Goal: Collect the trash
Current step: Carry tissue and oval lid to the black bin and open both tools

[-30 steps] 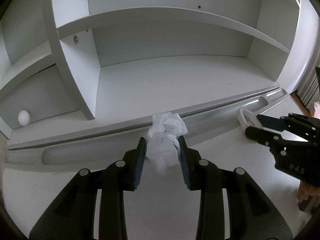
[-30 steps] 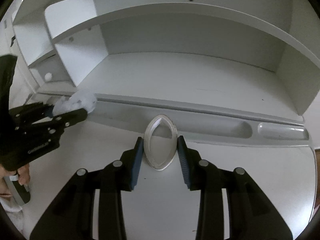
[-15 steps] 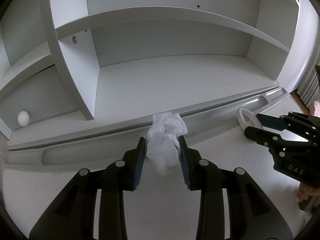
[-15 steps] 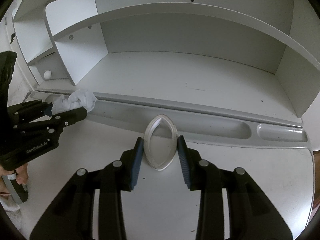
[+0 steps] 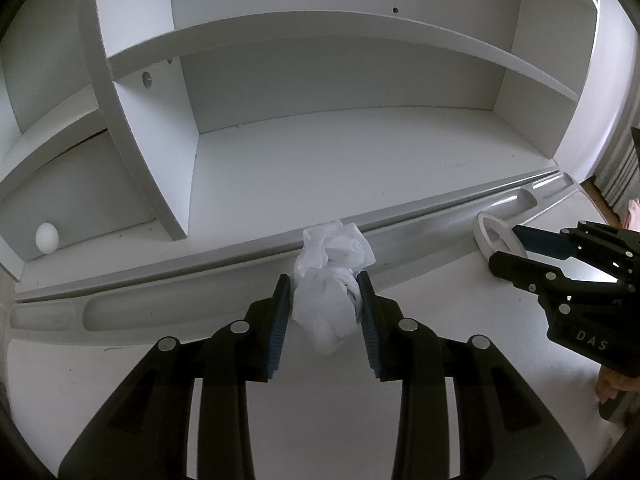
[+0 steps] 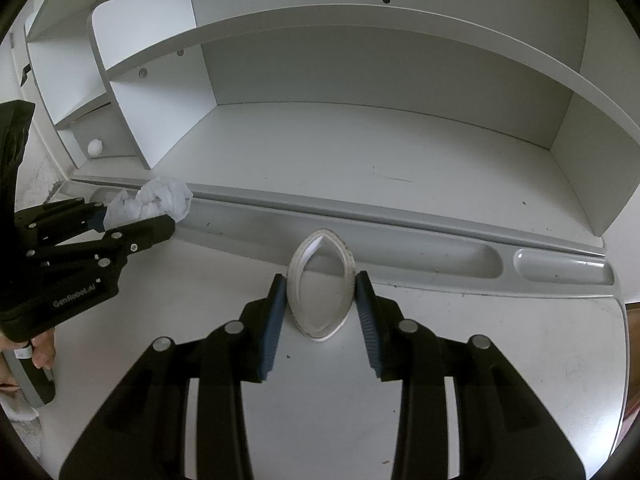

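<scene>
- The left claw [image 5: 324, 300] is clamped on a crumpled white tissue wad [image 5: 328, 280], its blue-lined fingers pressing on both flanks.
- The tissue wad is creased and lumpy, with faint grey specks on its folds; its top bulges above the fingertips and its lower tip hangs between them, over the tabletop [image 5: 80, 380].
- Seen from the right wrist, the same wad [image 6: 154, 200] sticks out of the left claw [image 6: 140, 216] in front of the long groove at the tabletop's back edge.
- The right claw [image 6: 322, 300] grips a thin white plastic ring [image 6: 320, 292], squeezed by the pads into a pointed oval, so the grey surface shows through its open middle.
- The ring has a flat rim, slightly soiled, and its lower edge lies close to the tabletop [image 6: 520, 360]; whether it touches I cannot tell.
- From the left wrist, the ring [image 5: 494, 234] shows at the tip of the right claw [image 5: 516, 248], near the groove.
- Behind stands a white shelf unit [image 6: 360, 140]; a small white ball [image 5: 47, 238] sits in its lower left compartment.
</scene>
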Demonstrator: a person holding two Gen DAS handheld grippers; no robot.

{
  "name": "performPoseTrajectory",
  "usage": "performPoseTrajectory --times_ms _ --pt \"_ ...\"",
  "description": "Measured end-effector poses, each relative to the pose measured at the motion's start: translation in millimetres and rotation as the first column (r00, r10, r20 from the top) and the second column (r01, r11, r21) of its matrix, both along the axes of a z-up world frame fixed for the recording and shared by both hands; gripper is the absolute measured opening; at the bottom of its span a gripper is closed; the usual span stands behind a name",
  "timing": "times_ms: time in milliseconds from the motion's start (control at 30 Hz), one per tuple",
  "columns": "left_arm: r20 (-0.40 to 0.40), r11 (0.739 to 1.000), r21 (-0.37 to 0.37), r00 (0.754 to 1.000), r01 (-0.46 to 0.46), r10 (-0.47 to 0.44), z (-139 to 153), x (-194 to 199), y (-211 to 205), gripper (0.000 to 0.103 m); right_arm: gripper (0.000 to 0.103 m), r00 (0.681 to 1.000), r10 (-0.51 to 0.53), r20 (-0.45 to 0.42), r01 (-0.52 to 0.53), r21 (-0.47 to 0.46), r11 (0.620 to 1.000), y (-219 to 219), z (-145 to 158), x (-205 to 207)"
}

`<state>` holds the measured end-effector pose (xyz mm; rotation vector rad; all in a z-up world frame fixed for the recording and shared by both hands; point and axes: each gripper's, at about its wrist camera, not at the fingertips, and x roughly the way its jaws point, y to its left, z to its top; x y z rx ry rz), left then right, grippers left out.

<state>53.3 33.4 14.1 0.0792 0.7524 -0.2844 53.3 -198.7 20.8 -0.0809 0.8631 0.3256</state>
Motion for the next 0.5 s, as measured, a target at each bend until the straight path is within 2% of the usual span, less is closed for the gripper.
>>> performPoseTrajectory --times_ms 300,433,500 --pt "-0.002 1.000 0.004 1.000 0.003 -0.003 -3.1 1.2 -3.4 0.032 0.036 1.000 0.002 0.000 -0.002 -0.001 1.000 0.1 -0.1 0.2" --pt "0.042 1.000 -0.009 0.999 0.020 -0.020 5.4 -5.8 -2.8 0.031 0.036 1.000 -0.004 0.015 0.003 0.030 1.000 -2.6 1.9 -0.7" --pt "0.057 0.998 -0.047 0.998 0.030 -0.027 15.5 -10.6 -0.9 0.031 0.035 0.999 -0.006 0.047 0.004 0.043 0.999 -3.8 9.4 -3.8"
